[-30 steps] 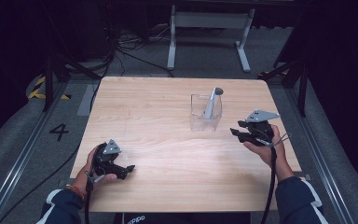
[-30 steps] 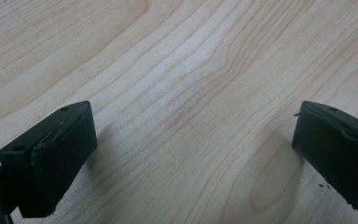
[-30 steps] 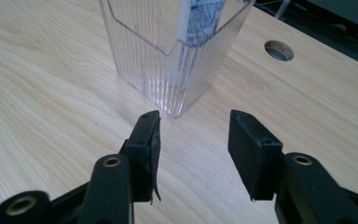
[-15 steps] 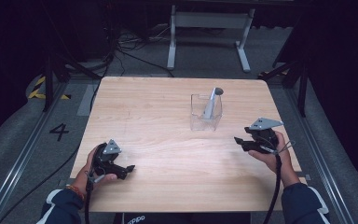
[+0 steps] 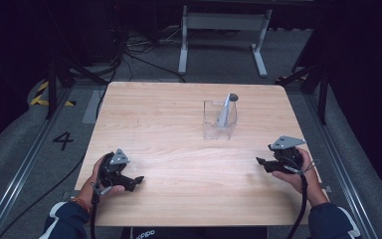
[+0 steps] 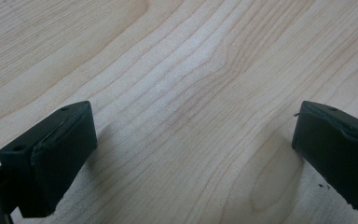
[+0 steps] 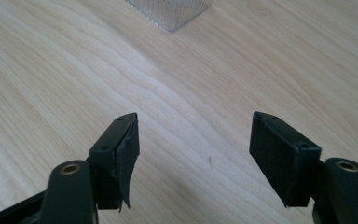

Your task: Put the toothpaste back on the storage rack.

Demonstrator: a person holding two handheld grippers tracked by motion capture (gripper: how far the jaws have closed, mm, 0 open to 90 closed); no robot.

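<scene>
A pale wooden table (image 5: 179, 129) spreads under the high view, set on grey carpeted flooring with a metal rail (image 5: 15, 184) running down the left side and a painted number four (image 5: 62, 140) beside it. Behind the table stands a grey metal frame (image 5: 222, 22), with dark cables (image 5: 129, 57) trailing across the floor nearby.

Towards the far right of the tabletop sits a clear plastic container (image 5: 219, 120), square-sided and upright. A grey, long-handled tool (image 5: 226, 108) leans inside it, its dark rounded end poking above the rim. A corner of the same container (image 7: 170, 11) shows at the top of the right gripper view, well ahead of the jaws.

A person's two sleeved forearms enter from the bottom edge. The left hand (image 5: 97, 179) holds the left gripper (image 5: 138, 180) low at the near left of the table, well apart from the container; in the left gripper view its black jaws stand wide apart over bare wood grain, with nothing between them. The right hand (image 5: 301, 172) holds the right gripper (image 5: 258, 162) near the table's right edge, pointing inward, nearer to the container yet clear of it. Its jaws have just been opening and stand parted, nothing between them, and a torn edge shows on the left pad (image 7: 128, 154).
</scene>
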